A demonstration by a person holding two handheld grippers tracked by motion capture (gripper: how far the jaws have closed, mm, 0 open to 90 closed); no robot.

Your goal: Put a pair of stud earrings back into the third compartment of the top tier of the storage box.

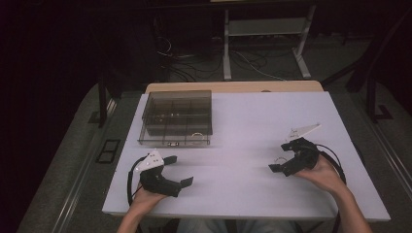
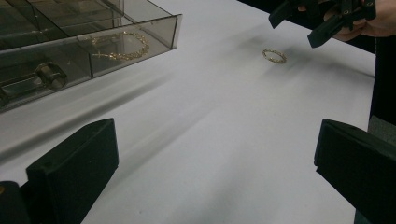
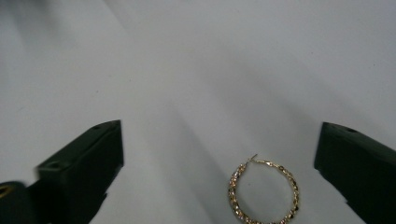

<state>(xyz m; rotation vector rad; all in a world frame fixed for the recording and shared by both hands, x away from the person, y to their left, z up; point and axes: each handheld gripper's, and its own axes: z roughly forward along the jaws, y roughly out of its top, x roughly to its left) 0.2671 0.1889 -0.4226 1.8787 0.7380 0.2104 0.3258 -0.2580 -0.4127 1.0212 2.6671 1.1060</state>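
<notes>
A: Gold hoop earring [image 3: 264, 192] is lying flat on the white table [image 1: 252, 145], well right of the smoked organizer box [image 1: 177, 118]. Grip status?

B: We're hovering the right gripper [image 1: 283, 156] over it, jaws spread either side, not touching. Left gripper [image 1: 177, 171] is sitting released just in front of the box.

A: Where does the box [image 1: 177, 118] sit on the table [image 1: 243, 121]?

B: Toward eleven o'clock from the table's middle. A chain [image 2: 122, 45] lies in its near right compartment.

A: And the hoop earring [image 3: 264, 192]?

B: Flat on the table at about three o'clock, well apart from the box, between the jaws of the right gripper [image 1: 283, 156] and touching neither.

A: The left gripper [image 1: 177, 171]?

B: At seven o'clock, just before the box, over bare table.
</notes>
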